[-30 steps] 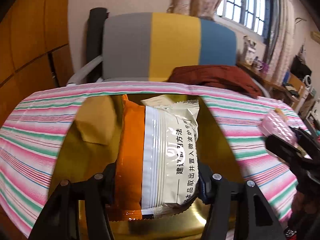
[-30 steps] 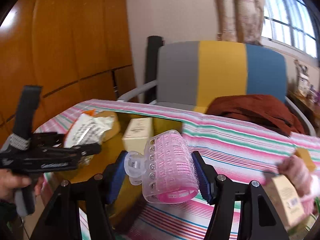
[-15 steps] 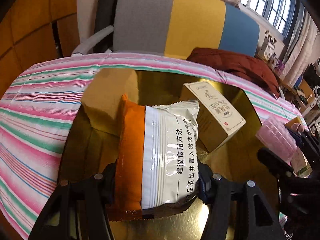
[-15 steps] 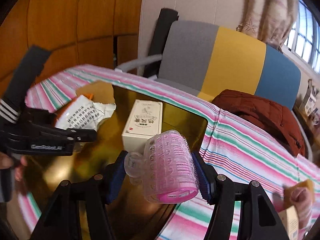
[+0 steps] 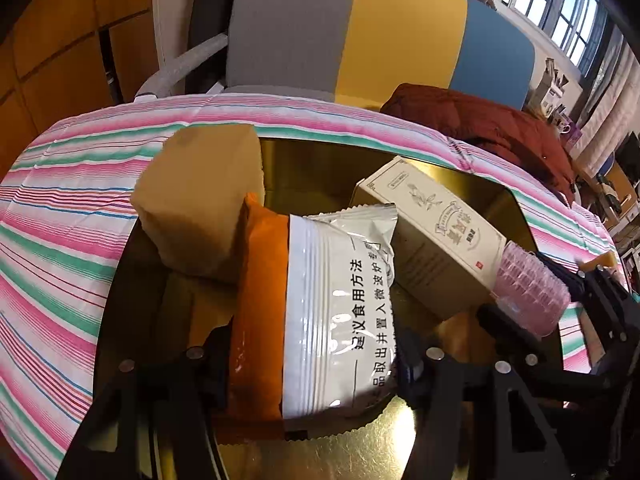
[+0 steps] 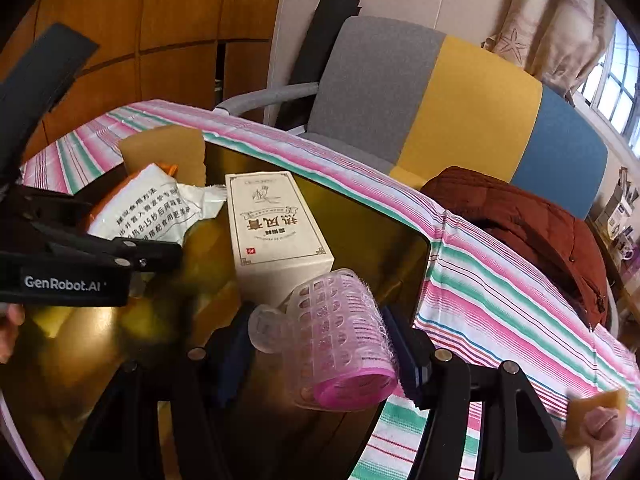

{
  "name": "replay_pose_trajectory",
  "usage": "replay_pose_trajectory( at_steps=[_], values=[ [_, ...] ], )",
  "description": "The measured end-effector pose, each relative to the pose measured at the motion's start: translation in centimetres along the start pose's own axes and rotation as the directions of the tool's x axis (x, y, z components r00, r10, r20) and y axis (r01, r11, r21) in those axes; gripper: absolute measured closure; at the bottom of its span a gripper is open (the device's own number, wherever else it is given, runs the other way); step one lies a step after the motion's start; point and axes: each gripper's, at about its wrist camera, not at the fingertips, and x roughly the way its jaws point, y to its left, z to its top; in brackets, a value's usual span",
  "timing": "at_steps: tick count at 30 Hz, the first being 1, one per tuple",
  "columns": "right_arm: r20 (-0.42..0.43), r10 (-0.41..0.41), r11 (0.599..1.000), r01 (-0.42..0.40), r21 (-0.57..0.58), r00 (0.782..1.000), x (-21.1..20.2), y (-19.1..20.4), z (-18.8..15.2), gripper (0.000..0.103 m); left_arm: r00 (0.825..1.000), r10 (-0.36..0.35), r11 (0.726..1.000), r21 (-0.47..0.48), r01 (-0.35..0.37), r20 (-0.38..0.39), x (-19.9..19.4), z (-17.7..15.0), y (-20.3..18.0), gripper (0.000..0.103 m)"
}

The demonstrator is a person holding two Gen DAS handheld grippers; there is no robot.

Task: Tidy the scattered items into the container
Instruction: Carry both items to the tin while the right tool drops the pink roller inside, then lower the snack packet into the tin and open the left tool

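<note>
My left gripper (image 5: 312, 360) is shut on an orange and white snack packet (image 5: 316, 312) and holds it over the gold tray (image 5: 496, 200). A cream box (image 5: 440, 240) and a tan block (image 5: 200, 200) lie in the tray. My right gripper (image 6: 320, 344) is shut on a pink hair roller (image 6: 340, 336), just above the tray's near right part. In the right wrist view the packet (image 6: 140, 208), the cream box (image 6: 276, 228), the tan block (image 6: 168, 152) and the tray's bare floor (image 6: 360, 216) show, with the left gripper (image 6: 168, 252) at the left.
The tray sits on a pink, green and white striped cloth (image 6: 500, 292). A grey, yellow and blue chair (image 6: 452, 96) with a dark red jacket (image 6: 528, 216) stands behind. A person's hand (image 6: 600, 424) with a tan item is at the lower right.
Both grippers moved forward and down over the tray with their loads. The cream box and tan block came into fuller view, and the roller now hangs close to the box.
</note>
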Motion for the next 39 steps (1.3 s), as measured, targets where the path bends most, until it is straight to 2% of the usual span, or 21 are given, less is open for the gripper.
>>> replay_pose_trajectory(
  at_steps=[6, 8, 9, 10, 15, 21, 26, 29, 35, 39],
  values=[
    [0.02, -0.01, 1.0, 0.01, -0.001, 1.0, -0.3, 0.1, 0.0, 0.035, 1.0, 0.025, 1.0, 0.008, -0.025, 0.014, -0.3, 0.2, -0.1, 0.037],
    [0.043, -0.026, 1.0, 0.026, 0.005, 0.999, -0.8, 0.2, 0.1, 0.028, 0.999, 0.015, 1.0, -0.008, -0.015, 0.033, -0.8, 0.3, 0.1, 0.036],
    [0.053, -0.038, 0.999, 0.037, 0.013, 0.998, -0.9, 0.1, 0.1, 0.019, 0.999, 0.008, 1.0, -0.013, -0.007, 0.04, -1.0, 0.4, 0.2, 0.036],
    [0.062, -0.034, 0.999, 0.032, 0.021, 0.997, -1.1, 0.0, 0.1, 0.017, 0.999, 0.003, 1.0, -0.01, -0.002, 0.047, -1.2, 0.4, 0.2, 0.035],
    [0.08, -0.029, 0.998, 0.025, 0.057, 0.996, -1.8, -0.2, -0.2, 0.017, 0.996, 0.021, 0.999, 0.028, -0.024, 0.086, -1.9, 0.2, -0.2, 0.035],
    [0.131, -0.021, 0.996, 0.009, 0.093, 0.991, -3.4, -0.5, -0.9, 0.016, 0.977, 0.064, 0.995, 0.058, -0.078, 0.205, -4.2, -0.8, -0.5, 0.035],
    [0.164, -0.017, 0.992, -0.003, 0.124, 0.986, -4.8, -0.9, -1.7, 0.014, 0.963, 0.095, 0.989, 0.082, -0.119, 0.254, -5.5, -1.7, -1.2, 0.035],
    [0.191, -0.023, 0.99, -0.004, 0.143, 0.981, -5.9, -1.0, -2.1, 0.008, 0.951, 0.111, 0.986, 0.088, -0.142, 0.29, -6.6, -2.6, -1.8, 0.035],
    [0.251, -0.037, 0.984, -0.008, 0.178, 0.967, -9.0, -0.7, -2.8, 0.0, 0.927, 0.095, 0.986, 0.093, -0.138, 0.364, -9.7, -5.0, -3.6, 0.035],
    [0.271, -0.05, 0.979, -0.006, 0.205, 0.961, -10.7, -0.6, -3.7, 0.0, 0.922, 0.077, 0.989, 0.09, -0.119, 0.379, -11.2, -6.6, -4.7, 0.035]
  ],
)
